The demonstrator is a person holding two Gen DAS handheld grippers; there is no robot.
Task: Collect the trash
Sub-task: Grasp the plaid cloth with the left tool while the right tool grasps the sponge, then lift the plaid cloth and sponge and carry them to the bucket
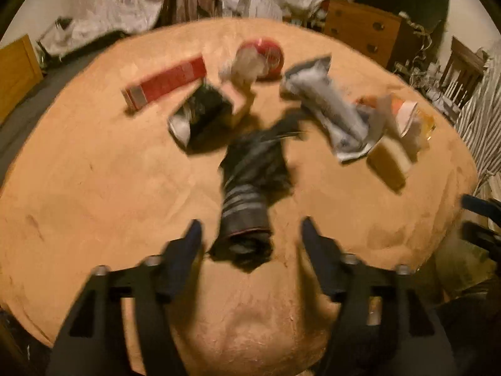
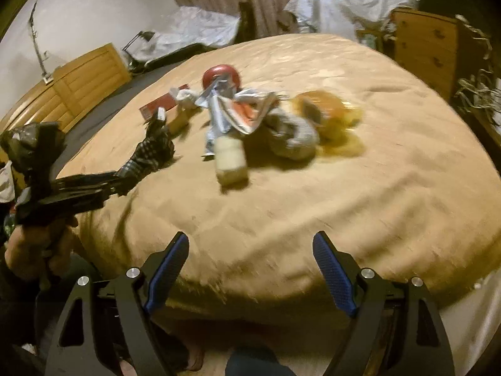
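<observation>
Trash lies scattered on a tan blanket (image 1: 94,172). A dark crumpled roll of plastic (image 1: 244,216) lies between the fingers of my left gripper (image 1: 250,235), whose jaws stand apart from it with a gap on each side. Beyond it are a red box (image 1: 166,81), a black packet (image 1: 200,112), a red round tin (image 1: 266,56) with white tissue, a grey-white wrapper (image 1: 332,109), a paper cup (image 1: 404,116) and a yellowish block (image 1: 388,163). My right gripper (image 2: 250,241) hangs open over the blanket's near edge, nothing between its blue pads. The pale block (image 2: 230,159) lies well ahead of it.
A hand (image 2: 31,244) holds the left gripper at the left of the right wrist view. A wooden dresser (image 1: 360,28) stands behind the bed at the right, plastic-covered heaps (image 1: 119,12) behind it. A wooden board (image 2: 87,69) lines the left side. Feet (image 2: 194,357) show below.
</observation>
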